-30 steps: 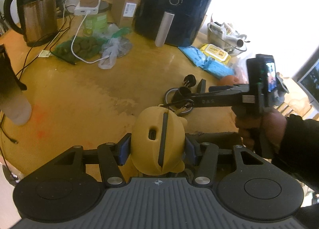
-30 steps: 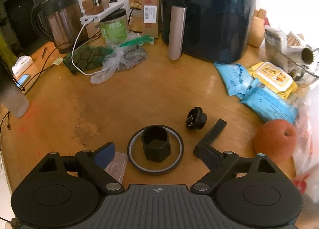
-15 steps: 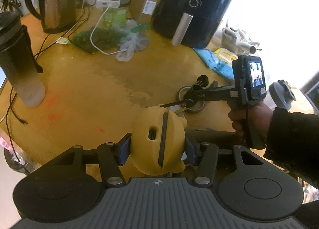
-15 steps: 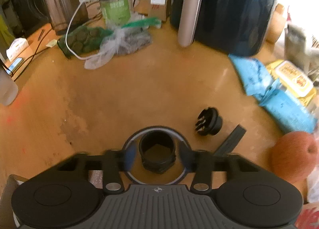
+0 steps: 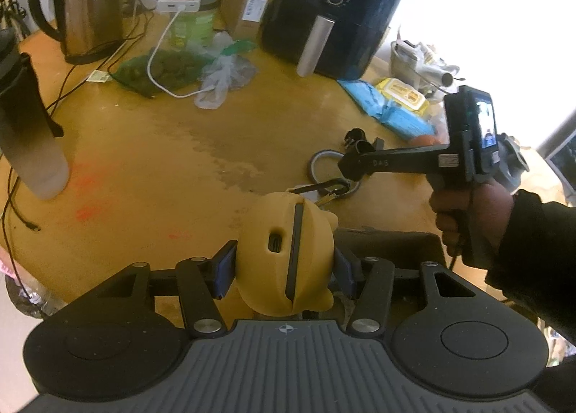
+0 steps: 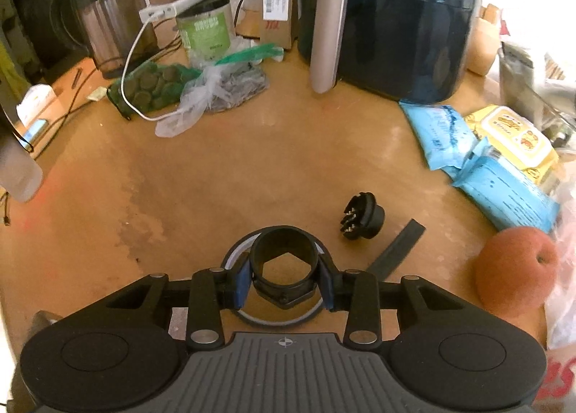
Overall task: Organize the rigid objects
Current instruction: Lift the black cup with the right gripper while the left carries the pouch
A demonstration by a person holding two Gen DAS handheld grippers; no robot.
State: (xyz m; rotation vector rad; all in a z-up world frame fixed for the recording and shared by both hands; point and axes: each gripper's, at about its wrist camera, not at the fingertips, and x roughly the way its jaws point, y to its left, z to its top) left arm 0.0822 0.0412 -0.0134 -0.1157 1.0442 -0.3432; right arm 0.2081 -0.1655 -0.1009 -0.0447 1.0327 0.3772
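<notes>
So our left gripper (image 5: 284, 265) has its blue pads (image 5: 225, 265) clamped on both sides of a yellow rounded case (image 5: 284, 251), the one with a dark slot down the middle and a little port hole on its face. A carabiner clip (image 5: 329, 190) hangs off its far end. We're holding it up over the wooden table (image 5: 151, 161), just above the near edge.

Our right gripper (image 6: 284, 281) has just been closing, and now its pads sit tight against a black socket piece (image 6: 284, 263), round on top with a hex opening inside. That socket stands inside a flat grey-rimmed ring (image 6: 280, 316) lying on the table. From the left wrist view we can see the hand (image 5: 468, 211) in a dark sleeve working that gripper (image 5: 351, 166).

Just past the socket to the right there's a small black plug with metal pins (image 6: 361, 217), lying on its side, and next to it a flat black strip (image 6: 397, 247). Further right sits an orange-red fruit (image 6: 514, 265), with blue wipe packs (image 6: 504, 190) and a yellow pack (image 6: 514, 136) behind it.

At the back: a black air fryer (image 6: 392, 17), a steel kettle (image 6: 108, 17), a green tub (image 6: 207, 31), and bags with a white cable (image 6: 133, 53) draped over them.
</notes>
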